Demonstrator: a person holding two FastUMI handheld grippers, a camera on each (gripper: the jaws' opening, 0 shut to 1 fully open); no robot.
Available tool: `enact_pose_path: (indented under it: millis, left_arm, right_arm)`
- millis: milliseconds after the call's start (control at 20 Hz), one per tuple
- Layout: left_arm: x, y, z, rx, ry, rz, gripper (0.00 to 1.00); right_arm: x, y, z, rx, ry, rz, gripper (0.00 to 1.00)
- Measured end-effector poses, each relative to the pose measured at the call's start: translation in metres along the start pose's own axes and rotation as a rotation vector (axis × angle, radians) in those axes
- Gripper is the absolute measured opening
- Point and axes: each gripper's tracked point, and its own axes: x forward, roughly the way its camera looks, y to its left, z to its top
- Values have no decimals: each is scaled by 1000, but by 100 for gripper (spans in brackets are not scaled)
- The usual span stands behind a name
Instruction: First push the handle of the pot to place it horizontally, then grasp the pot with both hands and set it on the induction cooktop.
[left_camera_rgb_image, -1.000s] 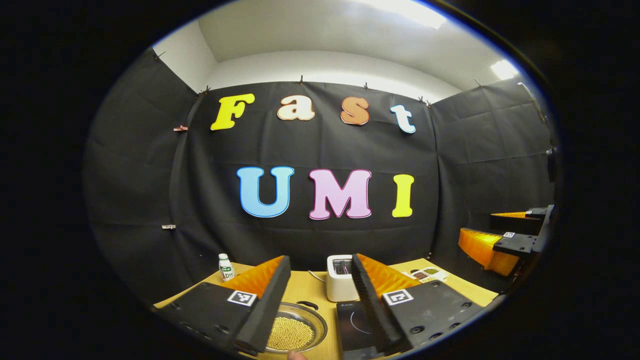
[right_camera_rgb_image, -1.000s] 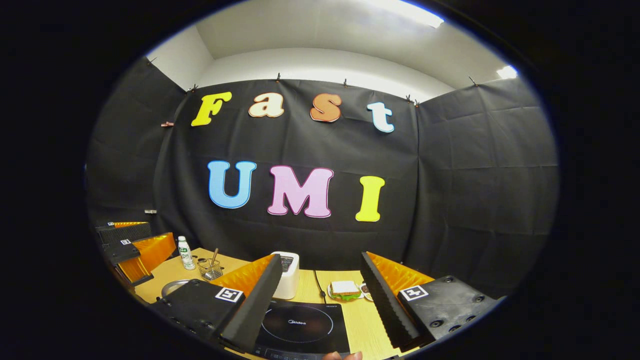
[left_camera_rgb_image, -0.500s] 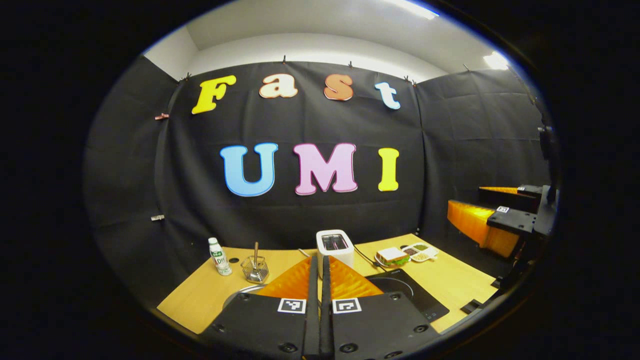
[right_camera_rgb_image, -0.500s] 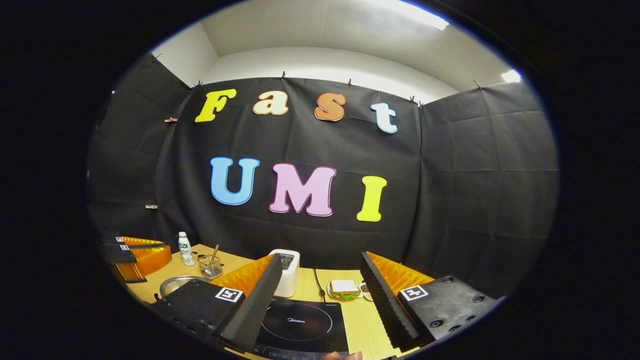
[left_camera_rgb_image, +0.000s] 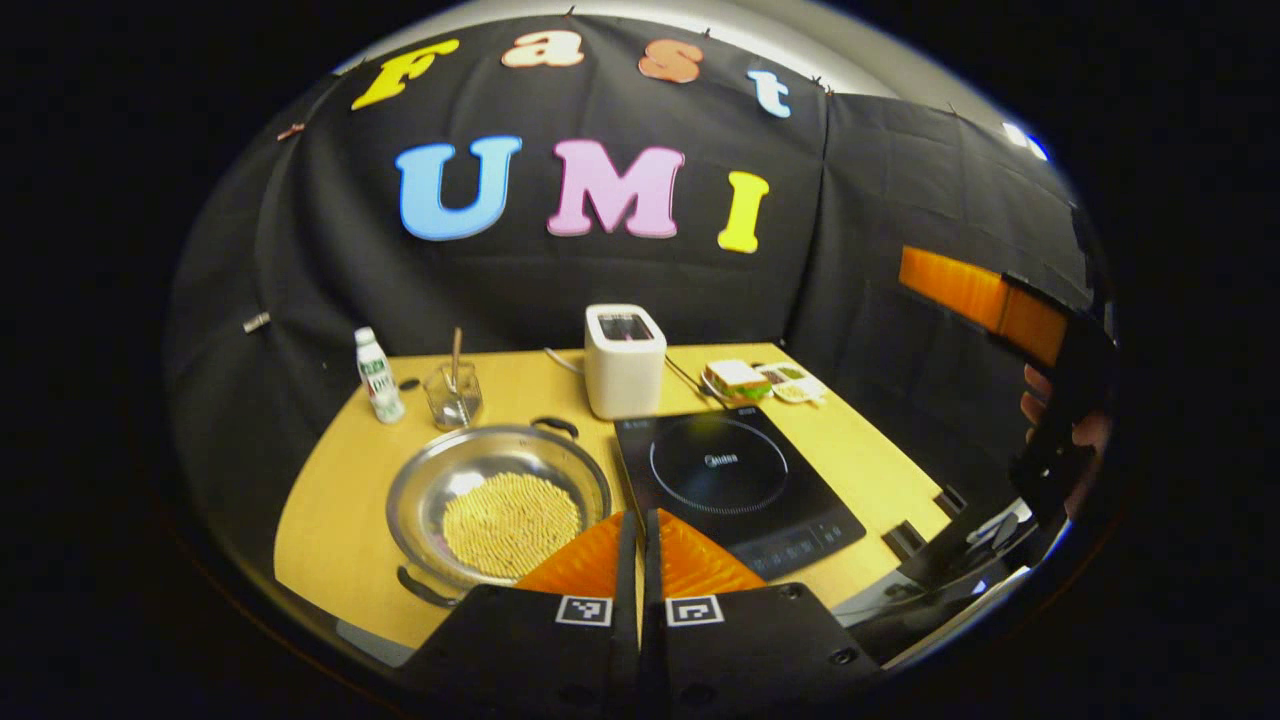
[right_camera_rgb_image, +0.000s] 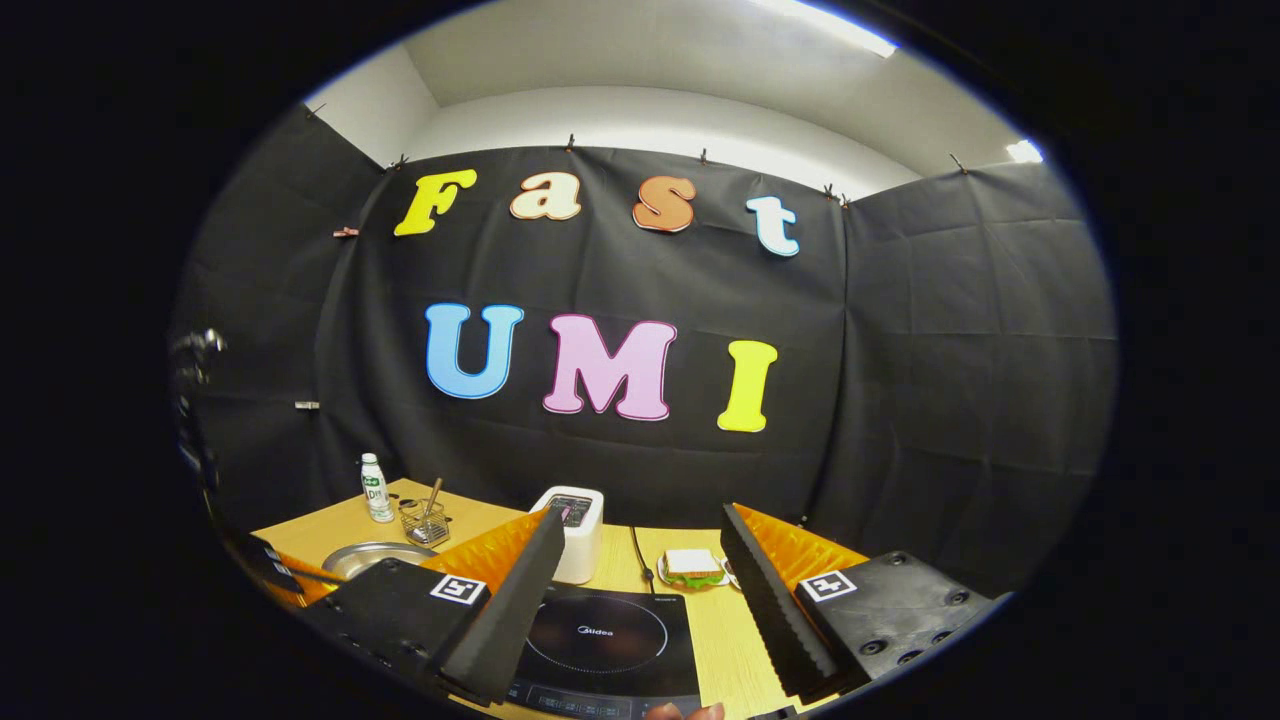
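Now: Pot Handles Off the Horizontal, Left Claw Poised

Seen from the left gripper view, the left claw (left_camera_rgb_image: 641, 545) is closed with nothing between its fingers, raised above the tabletop's (left_camera_rgb_image: 330, 500) near edge. The pot (left_camera_rgb_image: 498, 500), holding pale grains, lies just ahead and left of it, touching nothing. Its near handle (left_camera_rgb_image: 425, 590) and far handle (left_camera_rgb_image: 555, 425) run on a diagonal. The induction cooktop (left_camera_rgb_image: 735, 480) sits beside the pot's right. The right claw (right_camera_rgb_image: 640, 575) hangs wide open above it, empty. A toaster (left_camera_rgb_image: 625, 360), bottle (left_camera_rgb_image: 378, 375) and glass holder (left_camera_rgb_image: 452, 395) stand behind.
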Motion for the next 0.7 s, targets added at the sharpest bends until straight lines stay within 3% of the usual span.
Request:
enact_pose_path:
  millis: [400,700]
  left_arm:
    - [7,62,-100,-138,358,-41,4]
    - [20,108,-129,-209,533,-48,5]
  right_arm:
    - [-3,-7,-6,-2,17,2,98]
    - [-4,-14,-10,-3,25,-6,98]
